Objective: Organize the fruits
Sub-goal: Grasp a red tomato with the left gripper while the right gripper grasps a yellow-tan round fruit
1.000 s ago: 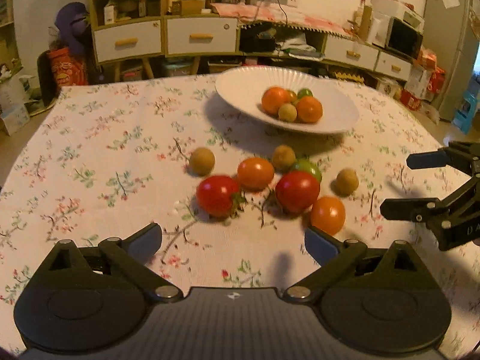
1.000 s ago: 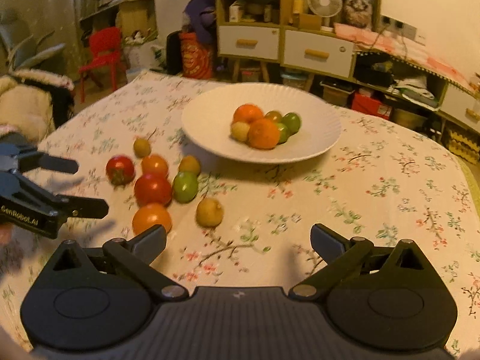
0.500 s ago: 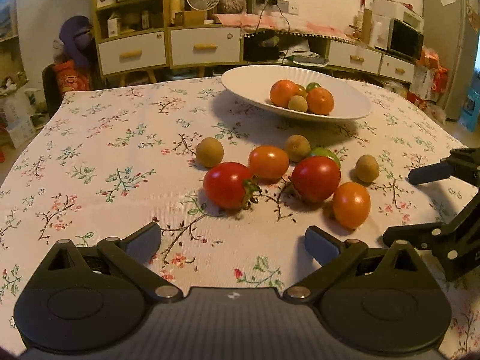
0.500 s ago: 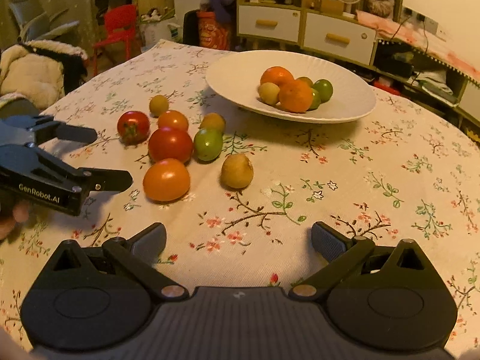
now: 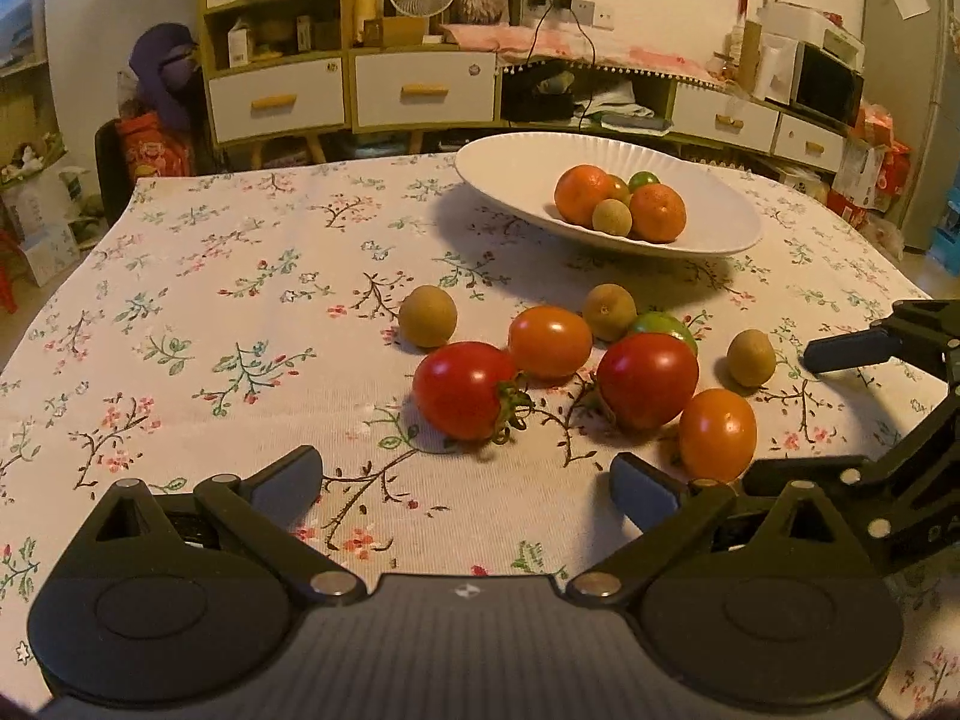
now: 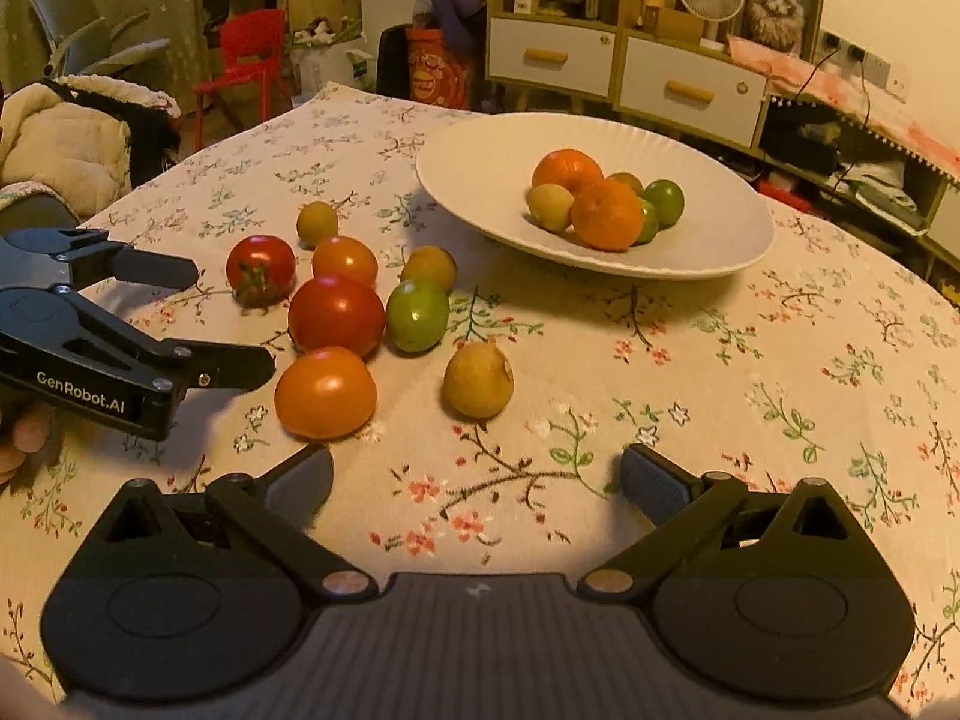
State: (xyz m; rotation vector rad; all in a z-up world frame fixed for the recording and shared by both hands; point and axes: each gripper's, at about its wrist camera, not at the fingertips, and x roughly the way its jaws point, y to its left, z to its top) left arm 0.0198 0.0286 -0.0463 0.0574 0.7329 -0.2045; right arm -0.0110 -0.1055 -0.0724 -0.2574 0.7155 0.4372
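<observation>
Both tools have come in low and close over the last second, so the loose fruit now fills the middle of each view where it lay further off before. That reads as the approach to a pick: nothing is lifted yet, and eight pieces still sit on the flowered desk [image 5: 198,300] in front of the white plate [image 5: 720,222], which already holds a small heap.

The left tool [image 5: 462,489] stands wide open and empty, with the stemmed red tomato [image 5: 465,390] just beyond its tips. The right tool [image 6: 477,477] is also wide, though its jaws are just beginning to close; nothing lies between them, and the yellow-brown fruit [image 6: 479,380] sits just ahead of the gap, likely its target.

The left view shows the far end of the room past the plate: the white drawers [image 5: 423,90] and a fridge. It hides most of the green fruit [image 5: 666,324] behind the bigger red tomato [image 5: 648,381]. The right view shows that green fruit whole, a red chair [image 6: 246,54] to the far left, and fingertips [image 6: 24,435] of the person under the left tool's body.
</observation>
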